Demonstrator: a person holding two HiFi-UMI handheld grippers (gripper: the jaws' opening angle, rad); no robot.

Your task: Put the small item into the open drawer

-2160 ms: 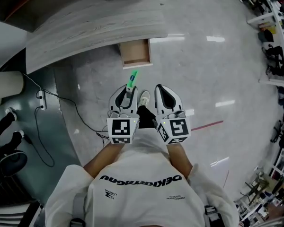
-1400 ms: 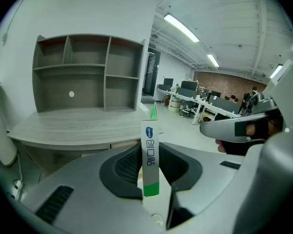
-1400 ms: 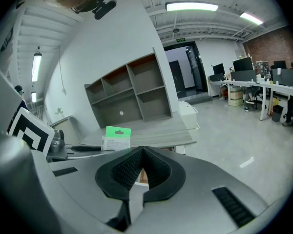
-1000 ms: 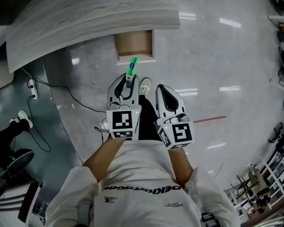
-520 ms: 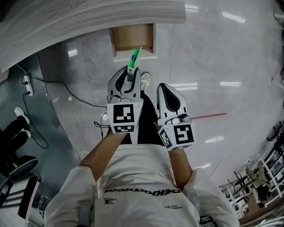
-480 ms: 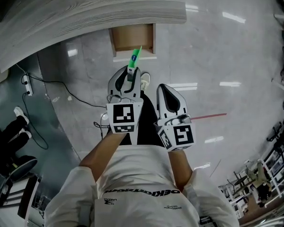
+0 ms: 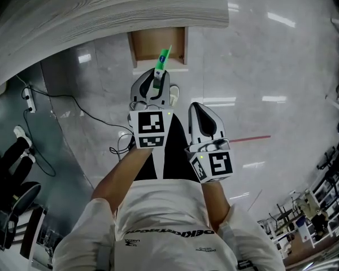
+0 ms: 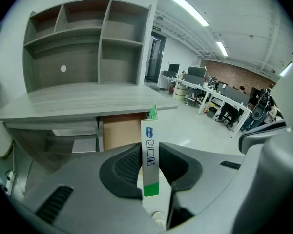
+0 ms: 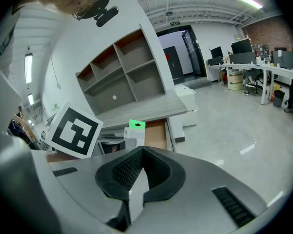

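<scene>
Small packet [image 8: 149, 165] — thin, flat card, white with a green band and a blue logo — stands upright in the left gripper [image 7: 156, 81], whose ribbed black pads are pinched on its lower part. Just beside it, the right gripper [image 7: 198, 107] has its jaws together on nothing. Ahead, the open drawer [image 7: 147, 47], bare brown board inside, juts from under the front edge of the grey wood-grain desk [image 7: 101, 10]. Best to carry the packet's tip over the drawer's front lip and lower it inside before parting the jaws — light card could catch the rim or topple.
</scene>
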